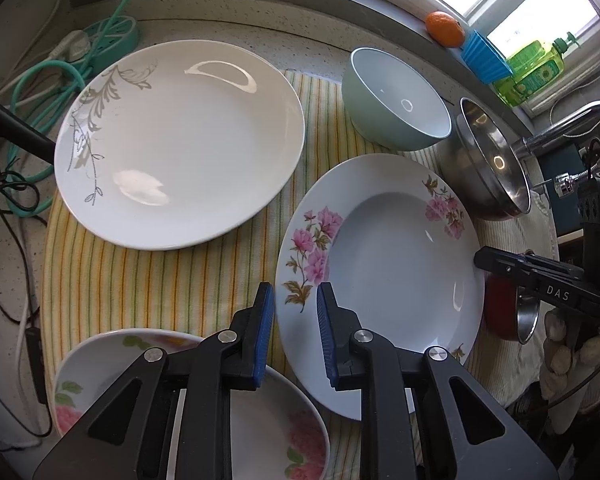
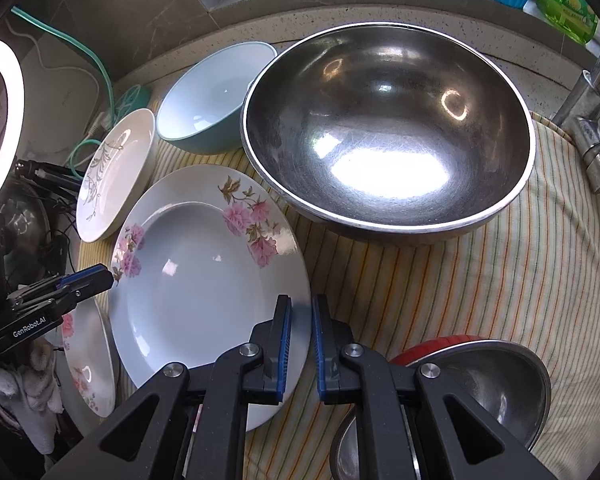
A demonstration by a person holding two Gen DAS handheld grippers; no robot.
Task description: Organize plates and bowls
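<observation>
While both grippers point down at the striped cloth (image 2: 440, 280), I see my right gripper (image 2: 301, 336) clenched on the near rim of the pink-flowered plate (image 2: 204, 280), its blue pads pressing either side of the edge. My left gripper (image 1: 296, 320) straddles that plate's opposite rim with its jaws narrowed but a gap still showing, so I cannot tell whether the pads bite. Beyond lie the leaf-patterned plate (image 1: 180, 144), the pale blue bowl (image 1: 396, 100) and the steel bowl (image 2: 388, 128).
</observation>
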